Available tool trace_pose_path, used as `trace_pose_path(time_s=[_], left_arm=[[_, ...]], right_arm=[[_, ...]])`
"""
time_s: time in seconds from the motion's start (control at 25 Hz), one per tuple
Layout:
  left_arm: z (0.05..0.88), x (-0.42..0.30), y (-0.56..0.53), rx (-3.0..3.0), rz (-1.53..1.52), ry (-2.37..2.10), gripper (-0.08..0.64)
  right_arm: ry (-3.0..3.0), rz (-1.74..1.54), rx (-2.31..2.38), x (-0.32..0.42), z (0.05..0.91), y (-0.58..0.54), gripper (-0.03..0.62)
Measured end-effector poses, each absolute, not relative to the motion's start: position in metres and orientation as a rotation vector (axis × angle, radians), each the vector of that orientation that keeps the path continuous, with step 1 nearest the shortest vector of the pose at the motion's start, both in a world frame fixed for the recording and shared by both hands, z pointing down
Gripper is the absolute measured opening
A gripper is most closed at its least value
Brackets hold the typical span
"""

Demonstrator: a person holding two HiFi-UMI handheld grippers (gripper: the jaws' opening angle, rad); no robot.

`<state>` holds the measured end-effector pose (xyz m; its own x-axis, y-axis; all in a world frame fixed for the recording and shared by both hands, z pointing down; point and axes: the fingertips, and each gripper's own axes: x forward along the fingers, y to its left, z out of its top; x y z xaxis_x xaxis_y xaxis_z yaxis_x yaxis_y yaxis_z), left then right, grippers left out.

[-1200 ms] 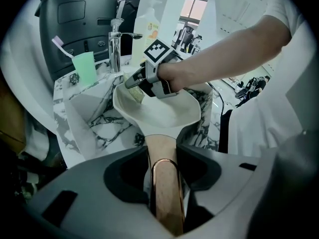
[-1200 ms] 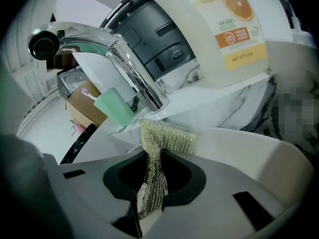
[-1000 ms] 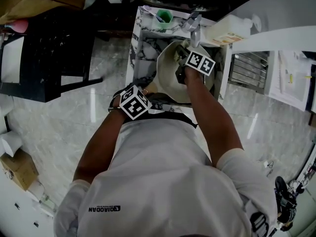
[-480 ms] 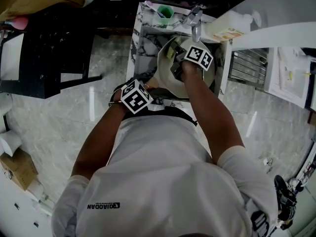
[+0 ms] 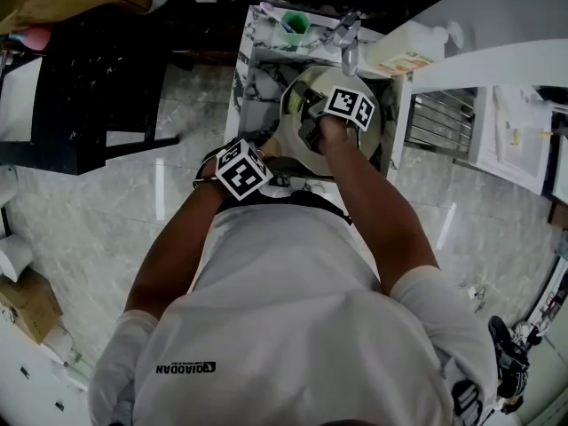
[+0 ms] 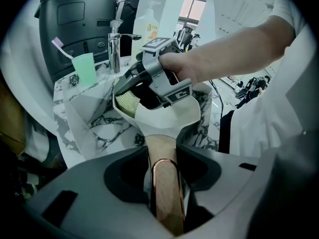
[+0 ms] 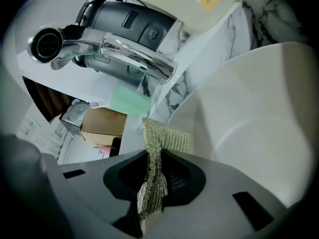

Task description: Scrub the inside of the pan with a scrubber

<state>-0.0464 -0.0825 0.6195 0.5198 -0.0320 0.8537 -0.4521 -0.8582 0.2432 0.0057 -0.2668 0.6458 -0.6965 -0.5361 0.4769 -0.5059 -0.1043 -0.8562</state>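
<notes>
A cream pan (image 5: 296, 142) sits over a small marble sink (image 5: 251, 69). My left gripper (image 5: 269, 166) is shut on its wooden, copper-trimmed handle (image 6: 166, 187), which runs between the jaws of the left gripper (image 6: 166, 183) toward the pan (image 6: 172, 117). My right gripper (image 5: 311, 124) reaches inside the pan, shut on a yellow-green mesh scrubber (image 7: 158, 148) that sticks out past the jaws of the right gripper (image 7: 152, 183). The scrubber (image 6: 126, 104) rests against the pan's inner wall (image 7: 249, 123). In the left gripper view the right gripper (image 6: 144, 91) hides the pan's far side.
A chrome faucet (image 5: 349, 41) stands behind the pan, its spout (image 7: 134, 54) above the rim. A green cup (image 6: 85, 68) with a toothbrush sits at the sink's back left. A soap bottle (image 5: 413, 50) lies to the right. A black stool frame (image 5: 98, 78) stands left of the sink.
My right gripper has slid with the scrubber to the left across the inside of the pan. The left gripper keeps hold of the handle, nearly still.
</notes>
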Motion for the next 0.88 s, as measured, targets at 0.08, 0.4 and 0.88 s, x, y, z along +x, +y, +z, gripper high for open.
trace_pose_path(time_s=[0.08, 0.4, 0.88], left_arm=[[0.62, -0.046, -0.082, 2.323, 1.293, -0.396, 0.185], [0.619, -0.046, -0.082, 2.312, 1.288, -0.385, 0.186], [0.619, -0.046, -0.083, 2.311, 1.288, -0.384, 0.186]], right_arm=[[2.098, -1.993, -1.189, 0.001, 0.645, -0.26, 0.091], [2.232, -2.03, -1.09, -0.014, 0.641, -0.235, 0.089], [2.406, -2.19, -0.857, -0.027, 0.644, -0.189, 0.089]])
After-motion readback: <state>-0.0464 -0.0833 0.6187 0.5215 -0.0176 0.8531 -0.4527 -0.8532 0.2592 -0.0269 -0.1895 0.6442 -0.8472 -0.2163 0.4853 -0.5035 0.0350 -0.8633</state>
